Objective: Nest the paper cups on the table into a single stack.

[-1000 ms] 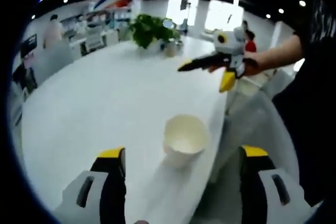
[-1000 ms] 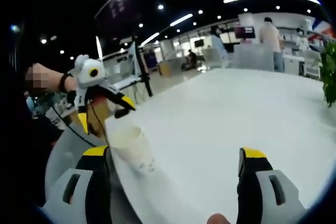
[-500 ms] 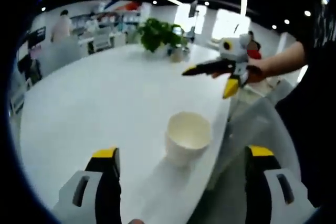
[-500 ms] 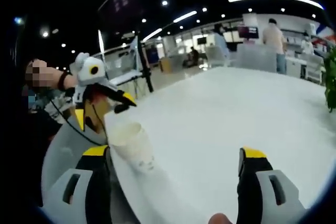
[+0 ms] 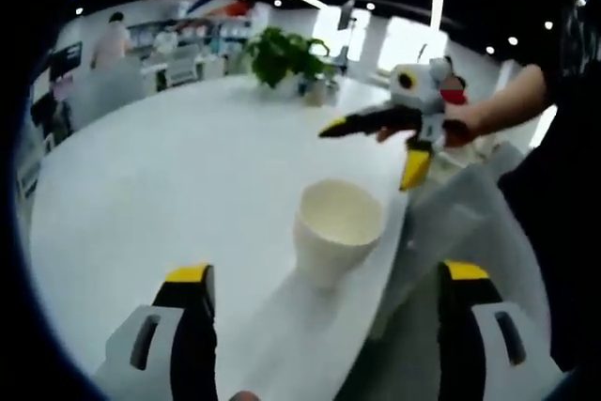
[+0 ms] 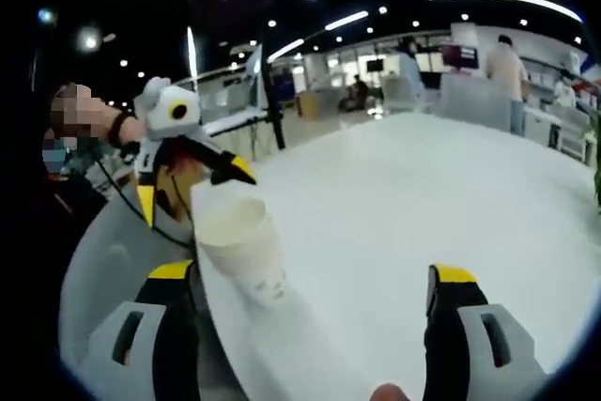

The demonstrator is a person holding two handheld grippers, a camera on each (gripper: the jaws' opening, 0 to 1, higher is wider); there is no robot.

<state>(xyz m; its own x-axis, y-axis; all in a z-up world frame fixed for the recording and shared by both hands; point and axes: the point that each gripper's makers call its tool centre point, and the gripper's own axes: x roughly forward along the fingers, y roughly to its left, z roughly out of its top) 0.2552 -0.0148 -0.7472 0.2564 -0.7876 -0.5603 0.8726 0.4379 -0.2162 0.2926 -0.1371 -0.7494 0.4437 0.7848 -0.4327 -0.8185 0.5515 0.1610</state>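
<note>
A white cup (image 5: 336, 239) is seen upright near the edge of the white table (image 5: 169, 185), ahead of and between the wide-apart, empty jaws of the left gripper (image 5: 324, 321). The right gripper (image 6: 315, 312) is likewise spread and empty, with the cup (image 6: 242, 246) just beside its left jaw. A plant (image 5: 282, 55) is seen at the table's far side.

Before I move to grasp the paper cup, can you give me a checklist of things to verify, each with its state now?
1. Paper cup upright, mouth open: ok.
2. Cup well away from the white table edge: not ok, it stands close to the edge.
3. Left gripper jaws open, cup between and ahead of them: ok.
4. Right gripper jaws open: ok.
5. Second cup located for nesting: cannot tell.
6. Plant clear of the work area: ok.
</note>
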